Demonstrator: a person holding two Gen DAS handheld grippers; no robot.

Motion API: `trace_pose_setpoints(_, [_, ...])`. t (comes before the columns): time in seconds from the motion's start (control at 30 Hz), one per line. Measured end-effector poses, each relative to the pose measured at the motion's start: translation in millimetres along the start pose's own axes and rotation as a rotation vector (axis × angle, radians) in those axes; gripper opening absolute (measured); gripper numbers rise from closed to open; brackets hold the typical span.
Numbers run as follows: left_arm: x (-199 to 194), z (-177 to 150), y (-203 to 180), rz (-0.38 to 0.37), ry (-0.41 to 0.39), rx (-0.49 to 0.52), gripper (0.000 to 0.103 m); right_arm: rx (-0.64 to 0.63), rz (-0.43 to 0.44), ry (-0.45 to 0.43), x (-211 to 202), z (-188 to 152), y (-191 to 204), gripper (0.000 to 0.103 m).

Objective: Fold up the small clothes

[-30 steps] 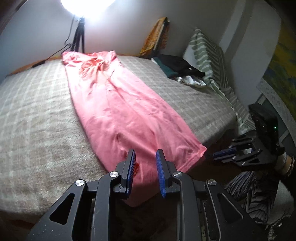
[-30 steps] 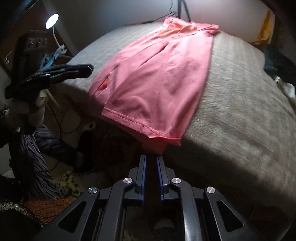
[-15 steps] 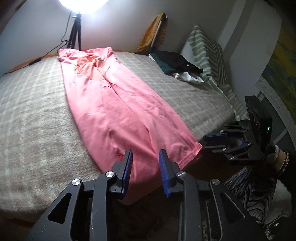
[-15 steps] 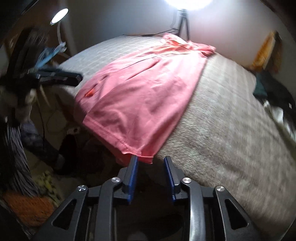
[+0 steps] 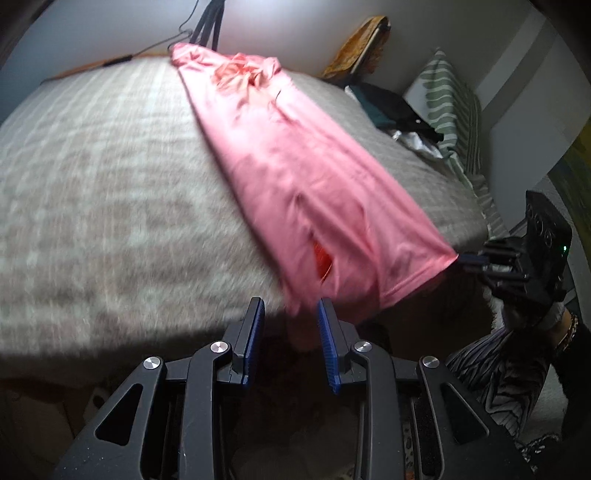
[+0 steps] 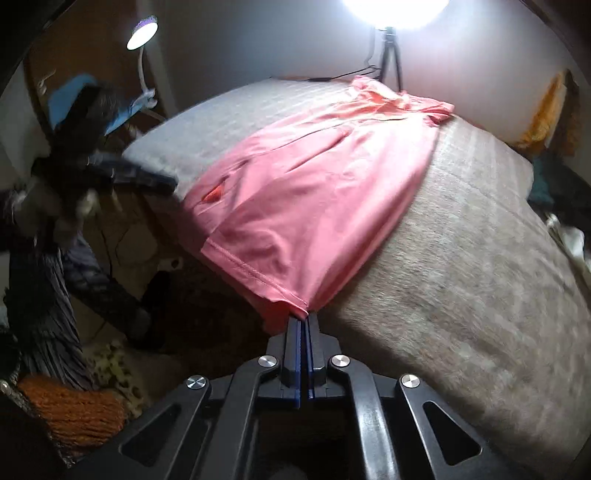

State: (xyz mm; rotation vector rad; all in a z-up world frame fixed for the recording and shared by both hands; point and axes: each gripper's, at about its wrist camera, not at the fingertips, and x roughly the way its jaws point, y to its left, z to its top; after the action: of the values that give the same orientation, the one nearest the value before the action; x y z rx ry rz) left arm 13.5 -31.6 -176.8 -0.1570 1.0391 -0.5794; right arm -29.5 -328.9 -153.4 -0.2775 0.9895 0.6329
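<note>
A long pink garment lies lengthwise on the grey checked bed, its hem hanging over the near edge. My left gripper is open, its blue pads on either side of the hem's left corner. My right gripper is shut on the hem's right corner of the garment. It shows in the left wrist view at the pink corner. The left gripper shows blurred in the right wrist view by the other corner.
A bright lamp on a tripod stands behind the bed. Dark clothes and a striped pillow lie at the bed's far right. A desk lamp stands at the left. Clothes and an orange knit lie on the floor.
My right gripper opened, moved up to the hem corner and shut on it. My left gripper opened wider and moved in around the other corner. The hem has lifted slightly.
</note>
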Motion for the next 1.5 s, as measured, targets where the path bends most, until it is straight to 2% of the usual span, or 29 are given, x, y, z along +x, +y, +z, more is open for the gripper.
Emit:
trace_pose_setpoints(0.07, [6.6,-4.5,0.4,-0.010,0.020,-0.009,0.030,0.018,-0.010,0.050,8.8,-5.4,-5.8,0.000])
trace_pose_setpoints(0.17, [6.6,-5.4,-7.2,-0.034,0.009,0.015,0.048,0.061,0.027,0.072,11.1,-9.0,-13.3,0.003])
trace_pose_setpoints(0.23, [7.5,-4.6,-10.1,-0.025,0.003,0.023,0.049,0.091,0.055,0.052,6.0,-7.1,-19.0,0.017])
trace_pose_setpoints(0.27, [7.4,-5.2,-10.2,-0.028,-0.002,0.019,0.052,0.116,0.083,0.031,1.6,-6.3,-22.3,0.038])
trace_pose_setpoints(0.3, [7.5,-5.1,-9.6,-0.035,-0.006,0.012,0.052,0.142,0.107,0.006,-2.7,-5.3,-26.3,0.041])
trace_pose_setpoints(0.37, [7.4,-5.1,-8.8,-0.041,-0.013,-0.004,0.052,0.199,0.153,-0.011,-5.8,-5.1,-34.0,0.040])
trace_pose_setpoints(0.5, [9.8,-10.2,-5.8,-0.078,0.007,-0.058,0.052,0.291,0.221,0.036,10.8,-2.9,-43.2,0.040])
trace_pose_setpoints(0.6, [16.4,-13.3,-4.2,-0.077,0.026,-0.078,0.052,0.325,0.265,0.054,20.8,-0.4,-44.4,0.040])
trace_pose_setpoints(0.83, [29.6,-7.3,12.2,-0.097,0.049,-0.181,0.052,0.352,0.291,0.077,29.3,4.2,-43.0,0.039])
trace_pose_setpoints(0.9, [34.6,-7.3,12.2,-0.107,0.060,-0.190,0.052,0.376,0.301,0.073,28.8,1.3,-45.3,0.034])
trace_pose_setpoints(0.93, [36.0,-7.1,11.3,-0.116,0.060,-0.192,0.050,0.395,0.312,0.070,28.8,-0.2,-48.8,0.031])
trace_pose_setpoints(0.97, [37.6,-6.9,9.8,-0.131,0.059,-0.193,0.050,0.411,0.326,0.069,29.4,-1.1,-50.8,0.019])
trace_pose_setpoints(1.0, [38.7,-6.5,7.8,-0.140,0.058,-0.190,0.048,0.422,0.336,0.072,29.9,-1.0,-53.9,0.015])
trace_pose_setpoints(1.03, [39.2,-5.9,6.1,-0.145,0.055,-0.187,0.035,0.426,0.344,0.073,30.6,-0.8,-54.3,0.013])
trace_pose_setpoints(1.07, [40.0,-5.3,3.9,-0.155,0.059,-0.182,0.018,0.417,0.347,0.075,30.6,0.3,-52.5,0.010])
trace_pose_setpoints(1.13, [40.2,-5.0,0.7,-0.159,0.068,-0.167,0.008,0.379,0.346,0.082,30.7,3.4,-45.1,0.006])
trace_pose_setpoints(1.23, [34.6,-3.9,-5.9,-0.164,0.043,-0.135,0.004,0.340,0.322,0.088,32.2,6.8,-36.5,0.003])
trace_pose_setpoints(1.3, [30.8,-2.3,-8.9,-0.175,0.030,-0.129,0.003,0.351,0.335,0.074,30.7,8.1,-37.5,0.002])
trace_pose_setpoints(1.5, [15.5,9.4,-12.1,-0.254,-0.014,-0.156,0.003,0.419,0.387,-0.033,9.9,12.3,-54.0,0.001])
